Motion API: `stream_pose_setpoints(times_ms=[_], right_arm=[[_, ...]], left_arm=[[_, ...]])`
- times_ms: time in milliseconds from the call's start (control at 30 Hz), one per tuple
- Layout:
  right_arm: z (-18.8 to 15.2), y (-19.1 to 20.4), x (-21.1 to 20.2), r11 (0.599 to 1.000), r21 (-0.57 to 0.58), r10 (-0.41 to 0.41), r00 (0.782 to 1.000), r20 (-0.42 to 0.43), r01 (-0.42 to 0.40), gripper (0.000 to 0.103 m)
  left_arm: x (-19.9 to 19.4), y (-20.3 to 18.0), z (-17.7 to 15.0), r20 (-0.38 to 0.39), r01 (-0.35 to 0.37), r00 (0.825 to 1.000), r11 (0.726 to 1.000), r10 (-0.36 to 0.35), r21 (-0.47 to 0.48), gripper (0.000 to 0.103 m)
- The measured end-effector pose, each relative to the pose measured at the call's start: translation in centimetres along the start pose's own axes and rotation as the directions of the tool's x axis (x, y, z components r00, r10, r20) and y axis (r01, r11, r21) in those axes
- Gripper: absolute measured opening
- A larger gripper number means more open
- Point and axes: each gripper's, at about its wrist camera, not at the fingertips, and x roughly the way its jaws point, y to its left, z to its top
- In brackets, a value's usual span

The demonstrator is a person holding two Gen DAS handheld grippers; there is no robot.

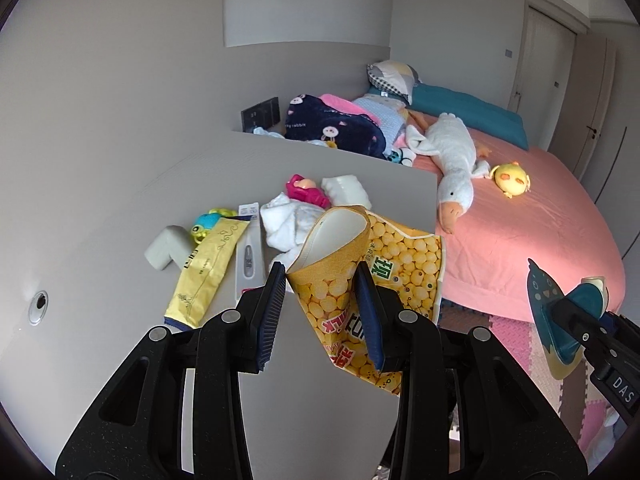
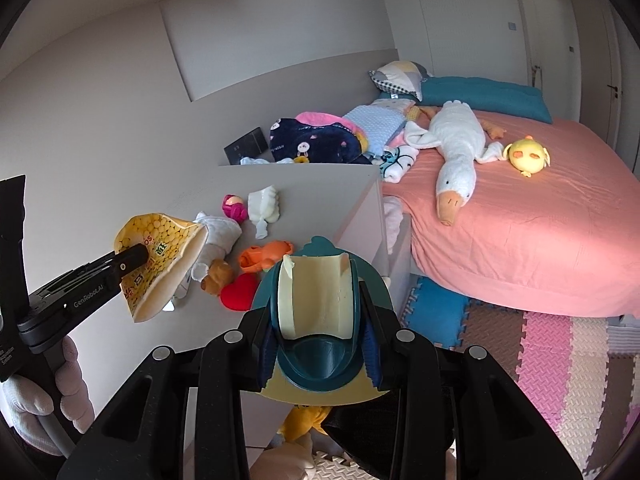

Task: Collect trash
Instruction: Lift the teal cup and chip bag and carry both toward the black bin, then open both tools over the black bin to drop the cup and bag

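Note:
My left gripper (image 1: pixel 320 280) is shut on a yellow snack bag (image 1: pixel 340 264) with a corn-puff print, held above the grey cabinet top (image 1: pixel 120 240); the bag's mouth gapes open. The bag also shows in the right wrist view (image 2: pixel 164 248), with the left gripper (image 2: pixel 132 258) on it. My right gripper (image 2: pixel 318 316) is shut on a teal and cream bird-shaped wrapper (image 2: pixel 316 300), held above the cabinet's right edge. That wrapper appears at the right of the left wrist view (image 1: pixel 560 312). A long yellow sachet (image 1: pixel 208 272) lies on the cabinet top.
The cabinet top holds a white thermometer pack (image 1: pixel 250 256), white cloths (image 1: pixel 288 220), a pink toy (image 1: pixel 304 192), a grey foam piece (image 1: pixel 168 246), an orange toy (image 2: pixel 264 258) and a red heart (image 2: pixel 240 292). The pink bed (image 2: pixel 520 216) with a plush goose (image 2: pixel 456 152) lies to the right.

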Motion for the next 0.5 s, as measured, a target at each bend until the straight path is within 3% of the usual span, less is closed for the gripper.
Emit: stream_pose_setpoints(times_ms=[500], right_arm=[[-0.1, -7.3, 0.9, 0.988, 0.115, -0.101, 0.994, -0.042, 0.105, 0.036]], left_arm=[[2.7, -8.2, -1.3, -0.089, 0.132, 0.989, 0.98, -0.12, 0.146, 0.036]])
